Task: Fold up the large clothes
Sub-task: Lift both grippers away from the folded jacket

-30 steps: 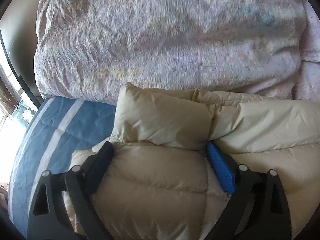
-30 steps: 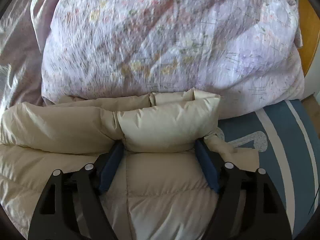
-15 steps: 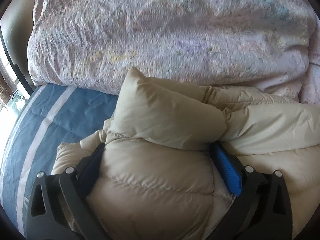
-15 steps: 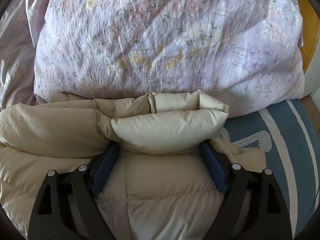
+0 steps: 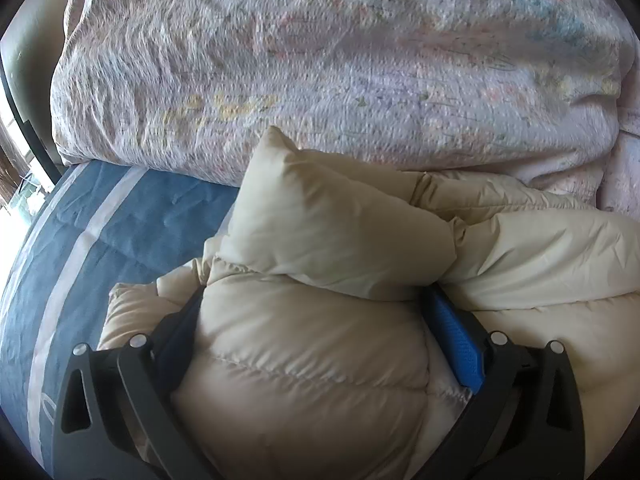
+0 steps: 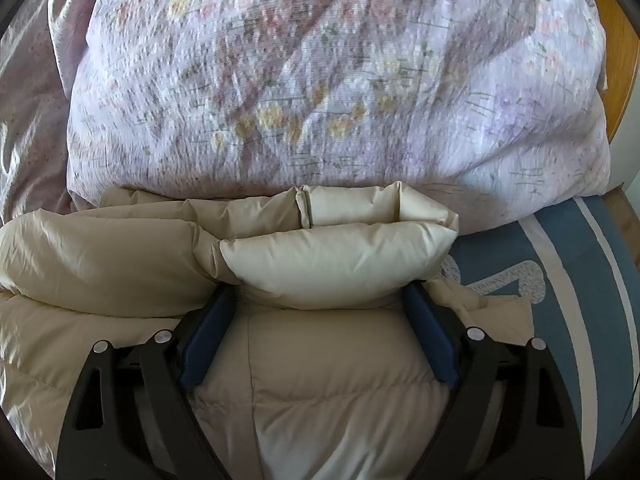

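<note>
1. Left wrist view: the left gripper (image 5: 316, 316) sits low in the frame, black arms rising from the bottom corners, and a thick bulge of beige jacket (image 5: 320, 368) fills the whole gap between its fingers.
2. The jaws there stand wide, each pad pressed into the padding on its side, so they are clamped on the jacket. The right pad (image 5: 456, 340) shows bright blue; the left one is mostly buried in fabric.
3. Above the fingers, a puffy folded section of the jacket pokes up toward frame centre, with more quilted panels running off to the right edge.
4. At the left of that frame lies a blue sheet (image 5: 120, 216) with pale stripes, and the jacket rests on it.
5. Across the top, a big floral quilt (image 5: 340, 60) in pale pink bulks up, touching the jacket's far edge.
6. Right wrist view: the right gripper (image 6: 320, 312) mirrors the pose at the bottom of the frame, dark blue fingers (image 6: 204, 340) spread wide and pressed against the jacket (image 6: 320, 392) bunched between them, gripping it.
7. A cream roll of jacket lies crosswise just above the fingertips, and more of the garment spreads to the left edge.
8. The sheet (image 6: 560, 280) appears at lower right, carrying white stripes and a white printed shape; the jacket's edge overlaps it.
9. The quilt (image 6: 320, 80) fills the upper frame, butted against the jacket. An orange wooden surface (image 6: 618, 60) peeks in at the upper right edge.
</note>
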`<state>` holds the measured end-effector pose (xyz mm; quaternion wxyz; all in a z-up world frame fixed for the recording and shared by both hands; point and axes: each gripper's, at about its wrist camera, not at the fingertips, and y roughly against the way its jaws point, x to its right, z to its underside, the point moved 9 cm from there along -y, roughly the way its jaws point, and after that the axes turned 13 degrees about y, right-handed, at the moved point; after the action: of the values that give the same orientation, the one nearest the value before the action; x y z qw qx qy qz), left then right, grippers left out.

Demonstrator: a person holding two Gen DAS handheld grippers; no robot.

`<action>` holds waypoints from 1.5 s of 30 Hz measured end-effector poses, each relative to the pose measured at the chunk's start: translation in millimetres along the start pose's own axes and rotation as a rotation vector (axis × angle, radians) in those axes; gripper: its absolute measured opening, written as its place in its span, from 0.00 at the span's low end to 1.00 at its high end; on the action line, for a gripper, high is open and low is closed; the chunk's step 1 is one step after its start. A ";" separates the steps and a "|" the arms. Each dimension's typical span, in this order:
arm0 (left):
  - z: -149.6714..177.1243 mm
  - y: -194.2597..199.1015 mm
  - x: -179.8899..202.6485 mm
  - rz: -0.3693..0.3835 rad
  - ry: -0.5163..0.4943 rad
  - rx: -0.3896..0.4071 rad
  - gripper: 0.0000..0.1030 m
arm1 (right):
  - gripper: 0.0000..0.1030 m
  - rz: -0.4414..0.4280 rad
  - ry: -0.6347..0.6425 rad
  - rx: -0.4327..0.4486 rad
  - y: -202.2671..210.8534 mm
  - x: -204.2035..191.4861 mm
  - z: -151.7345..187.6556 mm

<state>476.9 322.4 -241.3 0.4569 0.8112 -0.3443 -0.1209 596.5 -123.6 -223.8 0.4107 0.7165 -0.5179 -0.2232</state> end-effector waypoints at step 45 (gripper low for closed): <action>60.4 73.5 -89.7 0.109 0.171 -0.220 0.96 | 0.94 -0.282 -0.316 -0.276 61.3 63.7 90.0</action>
<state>347.3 317.3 -224.8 0.5765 0.7438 -0.3324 -0.0631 518.4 -222.4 -217.5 0.3831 0.6751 -0.4352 -0.4562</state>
